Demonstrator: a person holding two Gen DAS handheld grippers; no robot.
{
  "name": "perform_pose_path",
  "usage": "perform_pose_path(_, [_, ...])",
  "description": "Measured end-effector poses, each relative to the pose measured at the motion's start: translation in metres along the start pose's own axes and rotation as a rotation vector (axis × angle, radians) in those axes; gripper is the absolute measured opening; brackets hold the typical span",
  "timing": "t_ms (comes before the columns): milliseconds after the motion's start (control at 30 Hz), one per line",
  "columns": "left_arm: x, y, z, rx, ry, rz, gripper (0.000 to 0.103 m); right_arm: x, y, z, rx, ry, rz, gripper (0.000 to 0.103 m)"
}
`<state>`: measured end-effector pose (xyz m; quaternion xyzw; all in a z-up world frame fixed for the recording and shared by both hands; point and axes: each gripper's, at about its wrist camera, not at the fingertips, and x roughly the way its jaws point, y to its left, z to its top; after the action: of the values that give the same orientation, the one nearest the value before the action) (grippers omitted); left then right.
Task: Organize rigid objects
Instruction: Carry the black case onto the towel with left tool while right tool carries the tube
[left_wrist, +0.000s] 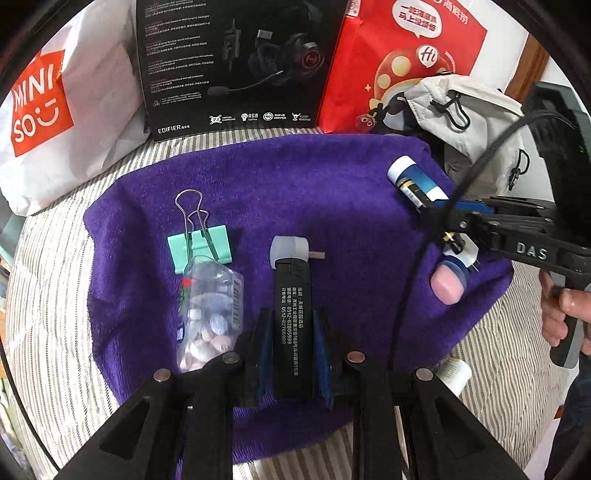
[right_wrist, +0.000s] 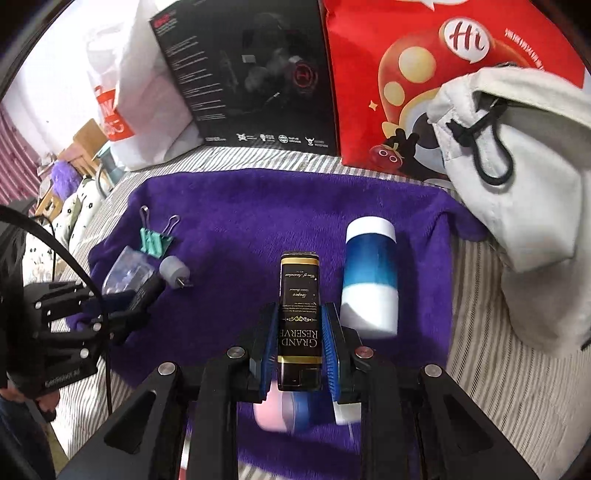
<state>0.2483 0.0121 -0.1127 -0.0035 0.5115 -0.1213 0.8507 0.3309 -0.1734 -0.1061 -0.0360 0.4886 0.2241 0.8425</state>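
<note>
The left gripper (left_wrist: 291, 354) pinches a black lighter (left_wrist: 292, 325) w/ a grey cap, mid-body between its fingers. The right gripper (right_wrist: 299, 347) pinches a black-and-gold lighter (right_wrist: 298, 325) the same way. Both look hard, light, smooth and maybe slippery, so hold the flat sides.

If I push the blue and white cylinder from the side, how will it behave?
The blue and white cylinder lies on its side, so it may roll. The soft purple towel would probably slow it. It looks rigid and smooth.
</note>
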Motion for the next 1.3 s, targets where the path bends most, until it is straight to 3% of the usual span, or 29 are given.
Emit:
perform_pose_path(400, [0.010, 0.010, -0.005, -0.004, 0.006, -0.022, 0.021, 0.026, 0.009, 0.003, -0.054, 0.029, -0.076, 0.023])
perform_pose_path(700, [0.007, 0.014, -0.008, -0.028, 0.000, -0.050, 0.021, 0.026, 0.010, -0.002, -0.092, 0.005, -0.080, 0.024])
perform_pose_path(933, [0.001, 0.013, -0.011, -0.032, 0.030, -0.041, 0.029, 0.024, 0.011, -0.003, -0.096, 0.039, -0.069, 0.029])
perform_pose_path(1300, [-0.020, 0.014, -0.020, -0.044, 0.015, -0.029, 0.032, 0.003, 0.003, -0.018, -0.048, 0.055, -0.062, 0.033])
